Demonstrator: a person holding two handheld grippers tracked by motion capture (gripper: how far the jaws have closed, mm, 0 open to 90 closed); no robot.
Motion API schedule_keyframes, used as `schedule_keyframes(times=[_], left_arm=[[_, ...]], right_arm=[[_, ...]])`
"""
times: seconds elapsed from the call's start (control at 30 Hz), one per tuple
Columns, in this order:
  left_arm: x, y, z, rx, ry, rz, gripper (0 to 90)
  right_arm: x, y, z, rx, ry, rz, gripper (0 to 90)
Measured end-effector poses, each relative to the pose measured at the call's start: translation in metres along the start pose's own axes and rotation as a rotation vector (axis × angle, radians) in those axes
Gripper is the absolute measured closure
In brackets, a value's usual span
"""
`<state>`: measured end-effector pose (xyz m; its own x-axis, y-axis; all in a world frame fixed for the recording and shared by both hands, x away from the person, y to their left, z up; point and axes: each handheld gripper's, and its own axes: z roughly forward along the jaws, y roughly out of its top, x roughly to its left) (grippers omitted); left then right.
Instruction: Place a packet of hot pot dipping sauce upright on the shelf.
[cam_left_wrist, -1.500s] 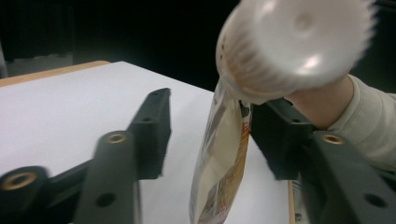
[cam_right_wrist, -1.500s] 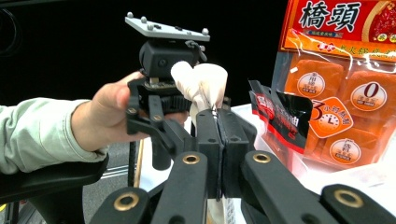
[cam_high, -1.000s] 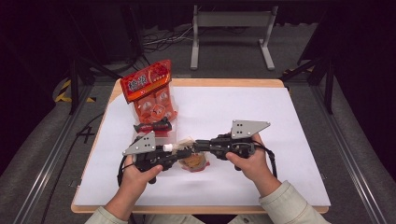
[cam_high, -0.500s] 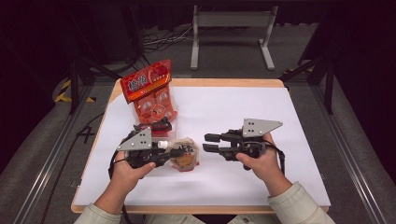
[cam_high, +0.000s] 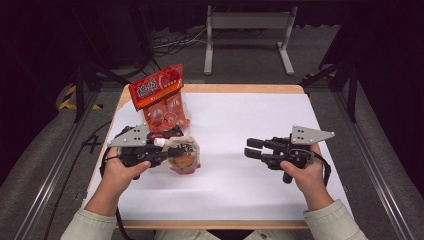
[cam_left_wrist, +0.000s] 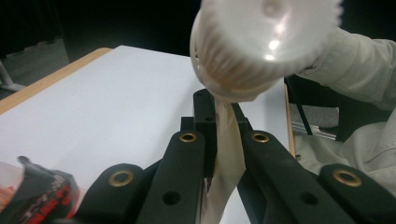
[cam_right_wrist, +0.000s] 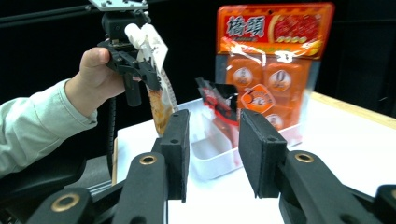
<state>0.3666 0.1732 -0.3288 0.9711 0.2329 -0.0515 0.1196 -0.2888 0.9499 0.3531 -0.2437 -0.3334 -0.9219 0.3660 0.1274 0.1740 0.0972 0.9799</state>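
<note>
Nearest the front edge of the desk (cam_high: 220, 200): two forearms in pale sleeves come in, one hand per gripper.

Left gripper (cam_high: 175, 148) sits toward the desk's left edge, roughly mid-depth, pointing right. Jaws clenched on the spouted pouch (cam_high: 182, 156). In the left gripper view the jaws pinch the pale top strip of the pouch (cam_left_wrist: 229, 154) just under its white ribbed cap (cam_left_wrist: 261, 42); cap sits above the jaw tips, close to the lens. In the right gripper view the same pouch (cam_right_wrist: 159, 93) hangs from the left gripper (cam_right_wrist: 140, 70), clear of the desk, tilted, orange-brown contents in the lower part, white cap up by the jaws.

Right gripper (cam_high: 255, 148) is toward the right edge at about the same depth, pointing left at the other gripper, well apart from it. Its jaws have just been opening and stand released, with a clear gap and nothing between the pads; the right gripper view shows bare pads (cam_right_wrist: 180, 154) with the desk and tray behind.

Farther back, at the left rear part of the desk: a clear plastic tray (cam_right_wrist: 205, 158) holding a small red-and-black packet (cam_right_wrist: 219, 105), and behind it an orange retail bag (cam_high: 162, 97) standing upright, printed header on top, round snack pictures below. In the high view the bag is just beyond the left gripper, near the back left corner.

Desk top is white with a wooden rim.
</note>
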Motion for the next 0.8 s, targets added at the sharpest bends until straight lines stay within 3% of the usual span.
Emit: schedule_keyframes(times=[0.43,0.6,0.8], left_arm=[[0.022,0.011,-0.018,-0.012,0.059,-0.028,88.9],[0.031,0.009,-0.023,-0.009,0.082,-0.045,88.9],[0.04,0.005,-0.032,0.009,0.123,-0.053,88.9]], right_arm=[[-0.009,-0.001,-0.019,-0.029,-0.047,0.025,63.8],[-0.012,-0.003,-0.021,-0.042,-0.025,0.066,63.4],[-0.014,-0.005,-0.022,-0.033,-0.033,0.068,62.3]])
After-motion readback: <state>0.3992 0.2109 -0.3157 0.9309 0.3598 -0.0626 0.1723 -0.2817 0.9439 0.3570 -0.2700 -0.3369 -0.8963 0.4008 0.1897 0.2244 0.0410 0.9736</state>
